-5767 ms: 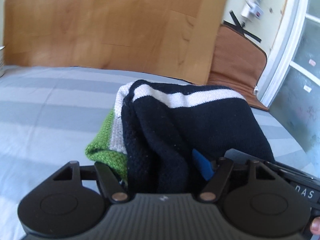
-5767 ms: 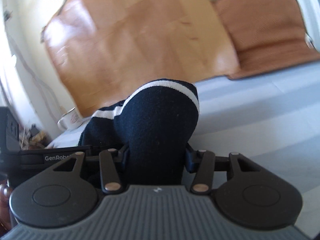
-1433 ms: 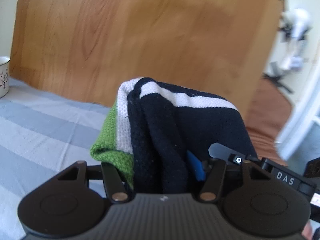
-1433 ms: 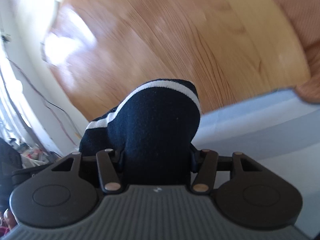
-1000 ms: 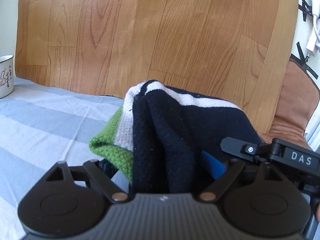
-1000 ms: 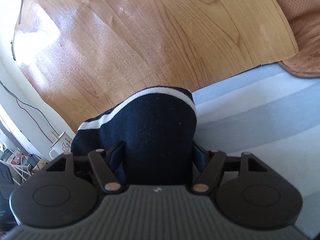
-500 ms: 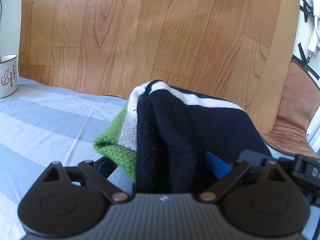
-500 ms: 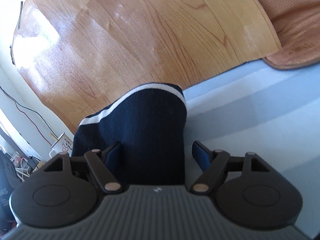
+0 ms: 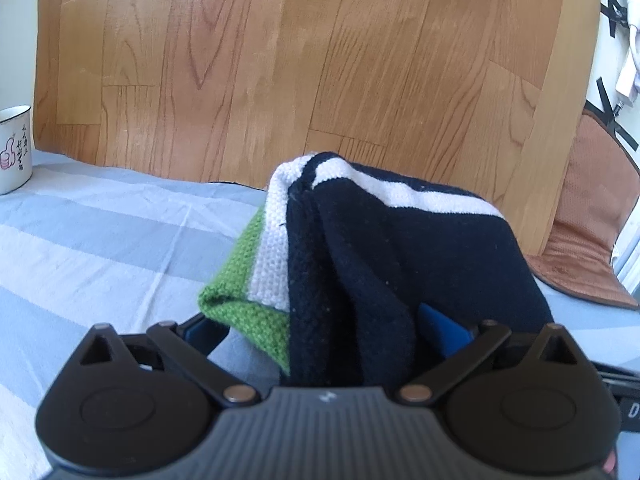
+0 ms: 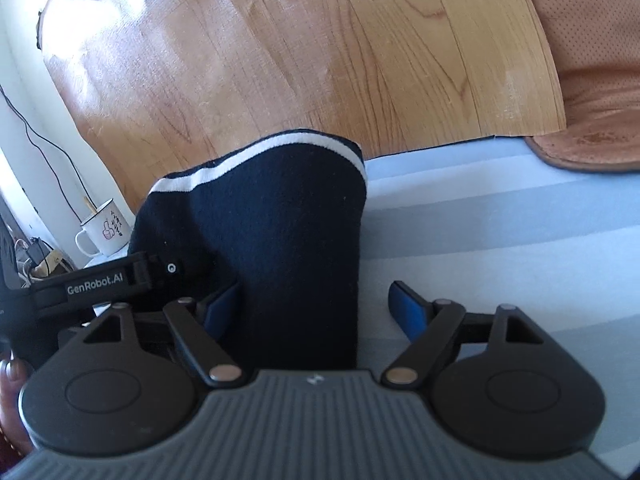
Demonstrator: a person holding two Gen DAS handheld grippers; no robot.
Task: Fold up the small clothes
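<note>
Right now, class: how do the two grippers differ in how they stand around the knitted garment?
The left gripper straddles green, white and navy folds; the right gripper straddles only navy with a white stripe. The right gripper's outer pad stands clear of the knitted garment. Both are opening.

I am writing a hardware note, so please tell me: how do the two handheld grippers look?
Both grippers, left and right, have a ribbed dark-grey body, two round black discs, black link arms with metal rivets, and blue finger pads. White "GenRobot.AI" lettering marks the left one's side.
</note>
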